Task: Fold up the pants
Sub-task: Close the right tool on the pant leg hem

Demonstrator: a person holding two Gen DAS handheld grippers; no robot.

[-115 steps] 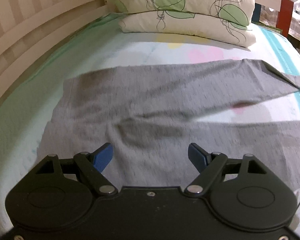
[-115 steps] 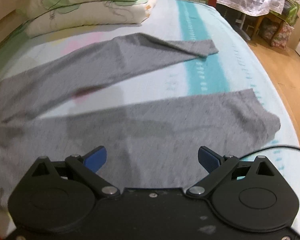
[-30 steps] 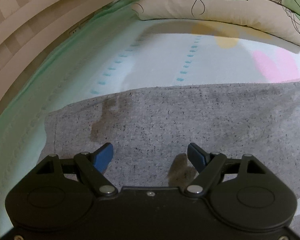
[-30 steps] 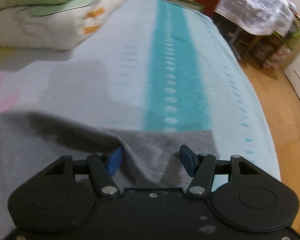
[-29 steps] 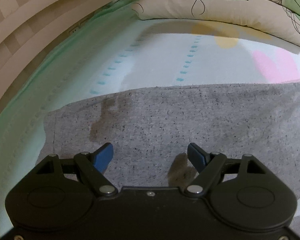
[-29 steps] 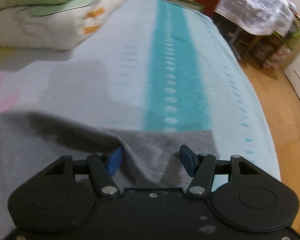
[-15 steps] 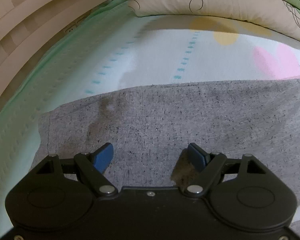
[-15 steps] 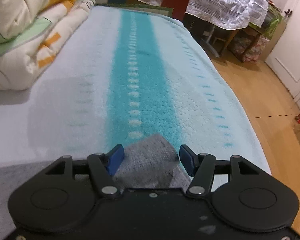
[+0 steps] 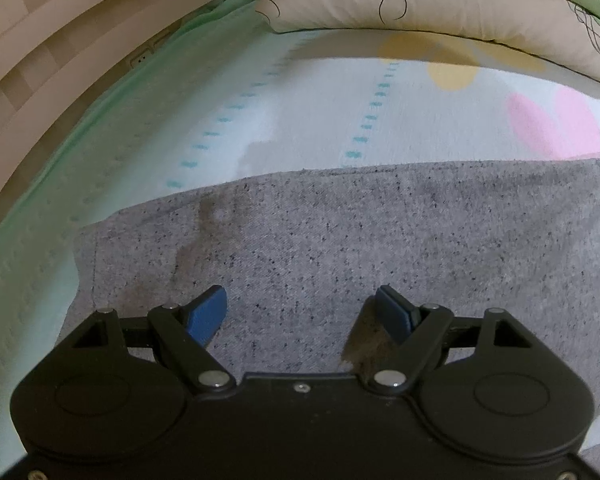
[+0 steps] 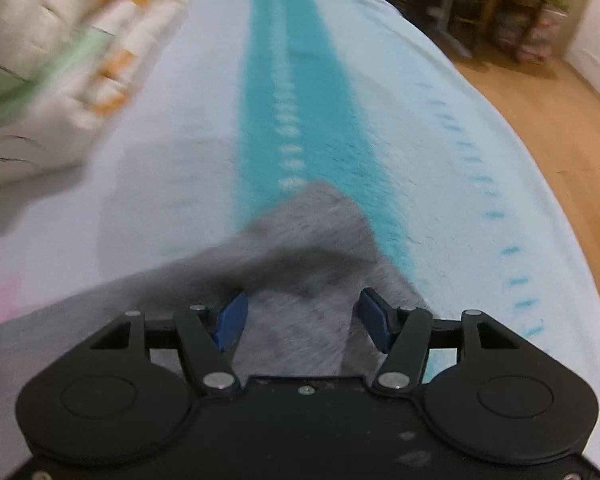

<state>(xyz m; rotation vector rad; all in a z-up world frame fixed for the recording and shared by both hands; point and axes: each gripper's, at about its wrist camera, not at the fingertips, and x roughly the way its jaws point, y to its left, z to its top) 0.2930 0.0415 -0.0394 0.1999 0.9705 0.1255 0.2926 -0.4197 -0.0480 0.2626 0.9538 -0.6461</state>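
**Both grippers settled at the far leg of the pants**

In under four seconds both cameras had closed in from a wide look at the spread grey pants (image 9: 340,248) to its far leg. The left gripper (image 9: 300,312) hung just above the waist end near the left edge, jaws wide apart with nothing between them, as a second earlier. The right gripper (image 10: 298,314) had slid along the leg to the cuff (image 10: 320,220), which lay rumpled on the teal stripe of the blanket (image 10: 300,80); its jaws stood partly open astride the cloth, pads not pressing. This probably meant the far leg was about to be pinched at both ends and folded over the near one.

Pillows (image 9: 440,4) lay just beyond the pants and a wooden bed rail (image 9: 60,52) ran along the left; neither blocked the fold. The right view was motion-blurred.
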